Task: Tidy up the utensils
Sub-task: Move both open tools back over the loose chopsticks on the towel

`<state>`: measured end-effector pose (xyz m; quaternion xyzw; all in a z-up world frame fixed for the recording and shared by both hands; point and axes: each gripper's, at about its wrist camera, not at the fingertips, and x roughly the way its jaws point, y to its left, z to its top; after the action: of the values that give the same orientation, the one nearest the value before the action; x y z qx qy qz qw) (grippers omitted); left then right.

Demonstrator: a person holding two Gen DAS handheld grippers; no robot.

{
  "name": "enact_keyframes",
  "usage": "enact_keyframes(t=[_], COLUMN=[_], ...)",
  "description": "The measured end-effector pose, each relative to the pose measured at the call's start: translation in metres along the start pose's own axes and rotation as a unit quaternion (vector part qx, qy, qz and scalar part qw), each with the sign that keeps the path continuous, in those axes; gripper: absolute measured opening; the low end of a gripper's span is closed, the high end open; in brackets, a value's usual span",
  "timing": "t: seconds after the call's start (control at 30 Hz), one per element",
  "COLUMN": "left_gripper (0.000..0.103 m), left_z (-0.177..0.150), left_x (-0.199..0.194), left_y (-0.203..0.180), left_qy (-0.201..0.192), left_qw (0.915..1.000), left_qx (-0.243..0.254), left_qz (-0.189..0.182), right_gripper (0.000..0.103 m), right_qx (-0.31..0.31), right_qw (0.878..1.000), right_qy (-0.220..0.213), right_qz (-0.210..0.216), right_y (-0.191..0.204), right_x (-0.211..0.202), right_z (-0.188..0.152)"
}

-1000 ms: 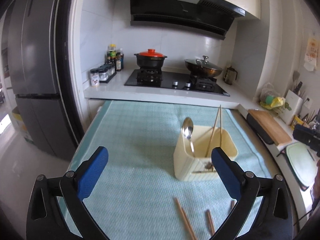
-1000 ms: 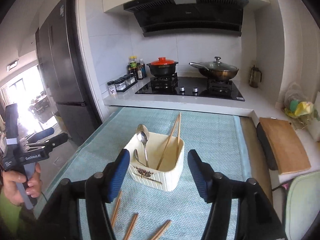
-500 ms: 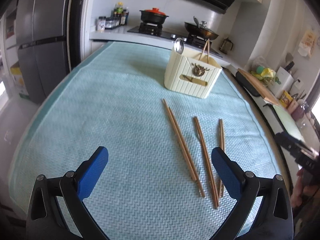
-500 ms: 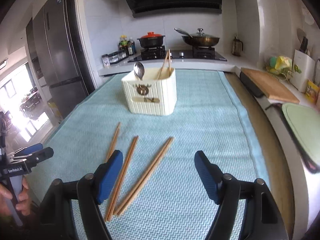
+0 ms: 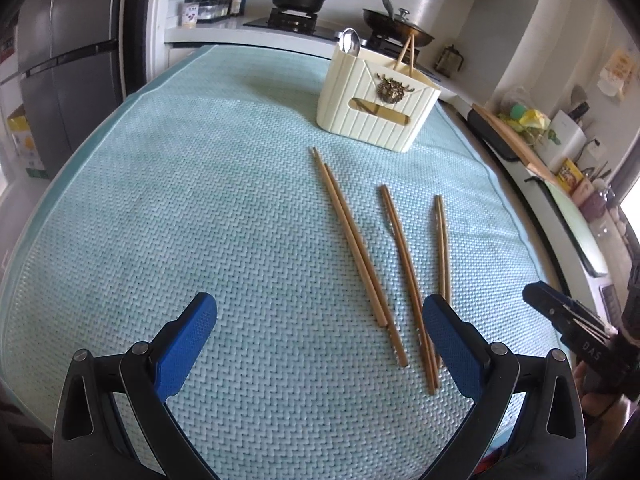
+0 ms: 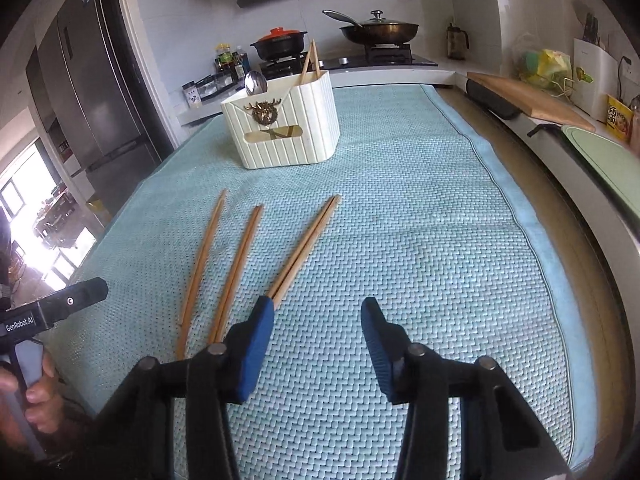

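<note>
approach step: right gripper (image 6: 318,312) closing on nothing, chopstick pair (image 6: 306,246) just outside its left pad; left gripper (image 5: 318,312) released; next, straddle the pair.

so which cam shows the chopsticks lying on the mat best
Left wrist: the three loose chopstick pairs lie almost fully visible on the mat. In the right wrist view the same pairs show, but the near ends hide behind that tool's finger.
</note>
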<state>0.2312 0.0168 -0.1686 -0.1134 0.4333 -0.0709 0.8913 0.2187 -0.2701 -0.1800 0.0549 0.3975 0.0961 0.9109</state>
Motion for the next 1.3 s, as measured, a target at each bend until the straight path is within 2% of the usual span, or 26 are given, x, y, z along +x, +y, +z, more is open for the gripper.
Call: enact_keyframes(t=[0.33, 0.77, 1.03, 1.3], left_gripper=[0.103, 0.103, 0.103, 0.103], left_z=[0.000, 0.036, 0.041, 0.042], left_x=[0.011, 0.063, 0.097, 0.110], left_y=[0.000, -0.005, -0.008, -0.010], left_qy=[0.011, 0.023, 0.045, 0.054], left_qw=[0.9996, 0.9982, 0.9953, 0.9932], left_qx=[0.012, 0.029, 0.039, 0.049], left_qz=[0.023, 0.047, 0.077, 0.091], right_gripper=[0.045, 0.045, 0.045, 0.045], right_qx=[0.010, 0.016, 0.019, 0.021], right_qw=[1.000, 0.999, 0.999, 0.999], right_qy=[0.024, 0.033, 0.037, 0.038], right_qz=[0.006, 0.009, 0.006, 0.006], right_y=[0.000, -0.003, -0.010, -0.013], right_x=[0.014, 0.019, 0.023, 0.030], right_z=[-0.005, -0.004, 0.000, 0.007])
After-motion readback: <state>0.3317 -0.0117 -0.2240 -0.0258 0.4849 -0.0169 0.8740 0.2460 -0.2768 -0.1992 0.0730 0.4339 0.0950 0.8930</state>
